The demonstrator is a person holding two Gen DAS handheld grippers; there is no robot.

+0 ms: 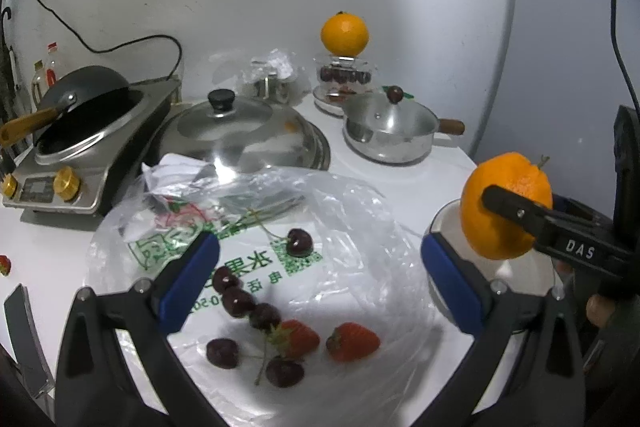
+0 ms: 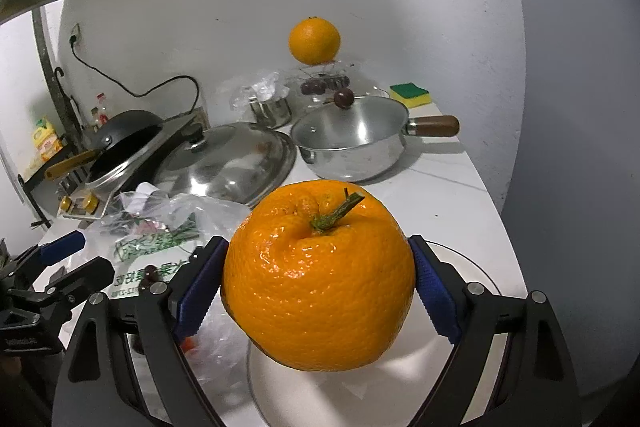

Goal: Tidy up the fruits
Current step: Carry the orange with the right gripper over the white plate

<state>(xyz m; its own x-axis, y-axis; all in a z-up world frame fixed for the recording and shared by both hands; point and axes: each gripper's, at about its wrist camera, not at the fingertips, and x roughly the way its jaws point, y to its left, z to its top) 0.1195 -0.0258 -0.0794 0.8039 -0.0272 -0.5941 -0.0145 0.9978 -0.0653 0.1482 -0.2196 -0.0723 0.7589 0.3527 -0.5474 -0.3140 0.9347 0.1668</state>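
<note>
Right gripper [image 2: 318,291], near: blue pads pressing both flanks of a large dimpled orange with a green stem [image 2: 320,275], jaws standing wide around it, carrying it above a round white plate [image 2: 472,267]. Advice: lowering it straight down, stem up, and releasing only once it is resting on the plate, since a round fruit is likely to roll.

Left gripper [image 1: 320,275]: jaws gaping, holding nothing, hovering over a crinkled clear plastic bag [image 1: 360,211] bearing dark cherries [image 1: 236,301] and two red strawberries [image 1: 352,341].

Farther: domed steel lid [image 1: 240,135] and steel saucepan with wooden handle [image 2: 352,143] crowding the middle; counter's right edge lying near the plate; a second orange [image 2: 314,41] perching at the far wall.
</note>
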